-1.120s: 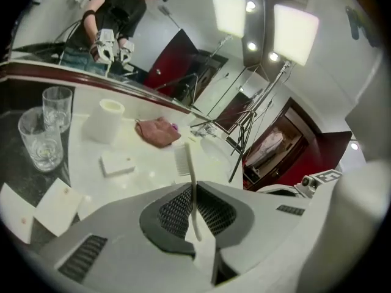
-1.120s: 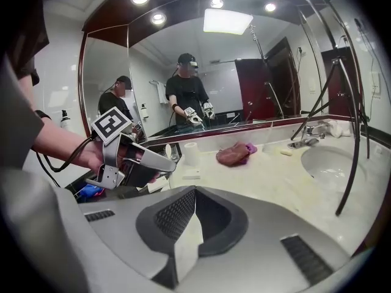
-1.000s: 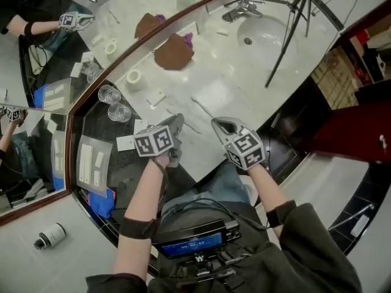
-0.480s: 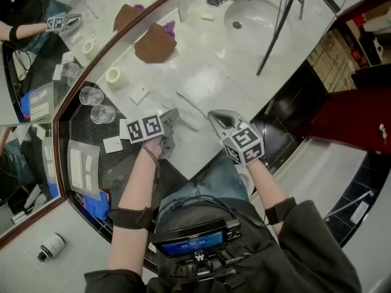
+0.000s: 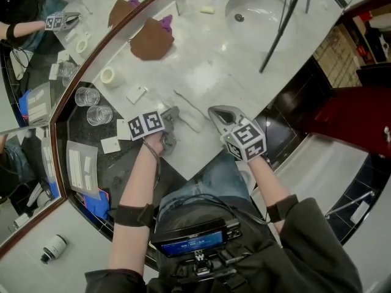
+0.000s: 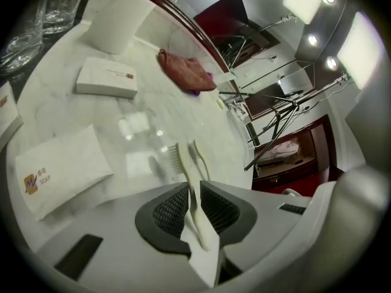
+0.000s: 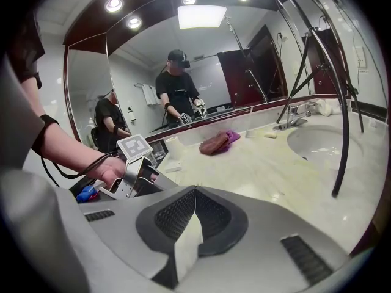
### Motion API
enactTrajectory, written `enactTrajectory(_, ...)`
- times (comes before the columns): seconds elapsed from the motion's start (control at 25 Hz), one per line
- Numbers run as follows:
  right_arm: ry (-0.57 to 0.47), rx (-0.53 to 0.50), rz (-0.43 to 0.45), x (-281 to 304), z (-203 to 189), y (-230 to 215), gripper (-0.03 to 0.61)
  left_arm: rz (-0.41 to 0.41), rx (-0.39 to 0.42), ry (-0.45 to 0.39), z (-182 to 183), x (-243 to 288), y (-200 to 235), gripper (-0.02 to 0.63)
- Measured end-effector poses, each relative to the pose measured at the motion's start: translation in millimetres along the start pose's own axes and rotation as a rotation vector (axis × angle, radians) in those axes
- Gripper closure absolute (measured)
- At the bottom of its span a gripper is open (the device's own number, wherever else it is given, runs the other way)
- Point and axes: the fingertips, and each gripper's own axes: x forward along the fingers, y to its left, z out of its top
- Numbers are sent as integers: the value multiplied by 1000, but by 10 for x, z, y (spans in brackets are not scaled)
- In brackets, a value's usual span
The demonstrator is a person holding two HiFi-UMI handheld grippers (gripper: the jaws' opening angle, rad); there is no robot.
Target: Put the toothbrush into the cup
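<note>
A pale toothbrush (image 6: 183,166) lies low over the marble counter (image 5: 244,72), its handle running back between the jaws of my left gripper (image 6: 194,197). Those jaws have just been opening; a thin gap shows beside the handle. A second brush head (image 6: 197,154) shows just right of the first. In the head view the left gripper (image 5: 171,112) is near the counter's front. A thin toothbrush (image 5: 190,105) lies just beyond it. Two clear glass cups (image 5: 93,105) stand at the left by the mirror. My right gripper (image 5: 221,116) hovers shut and empty to the right.
A white cylinder (image 5: 108,76), a small white box (image 6: 107,84) and a soap packet (image 6: 58,170) lie left of the brush. A brown cloth (image 5: 151,38) sits further back. The sink (image 5: 259,14) and a black tripod leg (image 5: 281,23) are at the right.
My left gripper has sunk toward the counter and rolled a little. The right gripper drifted slightly and stayed shut.
</note>
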Motion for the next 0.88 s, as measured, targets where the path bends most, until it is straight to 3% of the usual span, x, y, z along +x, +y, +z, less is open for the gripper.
enactTrajectory(0.12,-6,3,2,21,17,-21,560,12,-11,9,-7,16,31,494)
enactTrajectory(0.32,-1,11,5,28,-1,-26,560,29,-13,16,-21,5,41,436)
enactTrajectory(0.6,-3,17,-4,34,-8,-21,560,29,11,14,-39,-92,-20,433)
enactTrajectory(0.88,-13,-3,-17,-59,109,0,560,58,161,-90,160,-598,-219,433)
